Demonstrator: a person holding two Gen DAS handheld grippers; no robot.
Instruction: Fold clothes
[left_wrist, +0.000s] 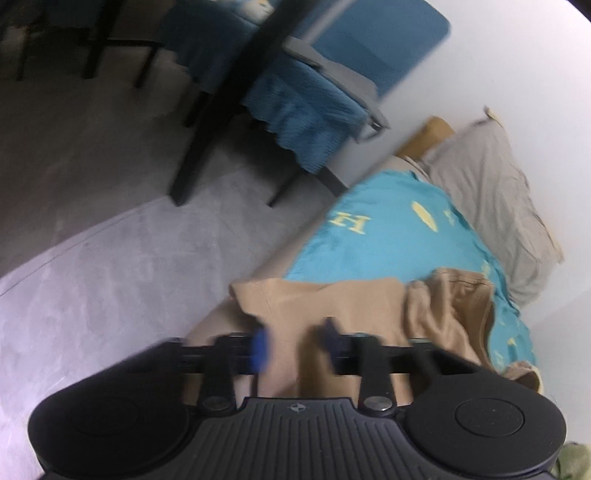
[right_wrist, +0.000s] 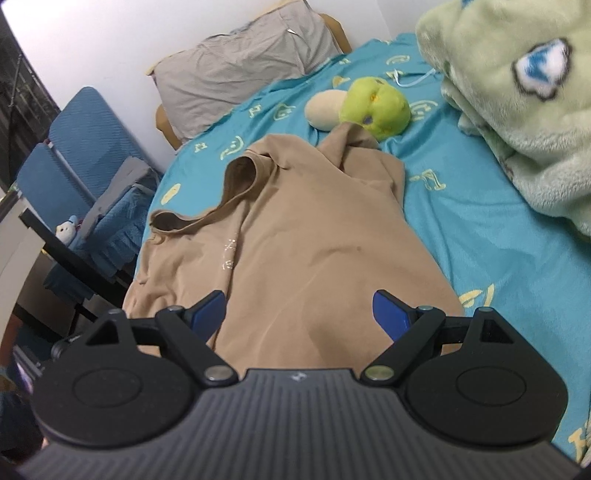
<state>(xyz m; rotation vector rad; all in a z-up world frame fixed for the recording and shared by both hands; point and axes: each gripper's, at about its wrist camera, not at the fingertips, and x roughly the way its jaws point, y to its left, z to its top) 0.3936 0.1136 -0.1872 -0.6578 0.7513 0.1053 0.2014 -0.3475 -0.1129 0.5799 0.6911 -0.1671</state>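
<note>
Left hand-held gripper (left_wrist: 291, 343) sits over the tan shirt's (right_wrist: 295, 236) edge at the bed's (right_wrist: 480, 229) side, jaws parted with cloth between, blurred, no pinch visible. Shirt lies spread but rumpled on the bed, collar at 10 o'clock, sleeve bunched at 12 by a green plush (right_wrist: 373, 101). Right hand-held gripper (right_wrist: 299, 314) hovers released over the hem. Likely the grasp-and-flatten step; next, pinch both hem corners.
</note>
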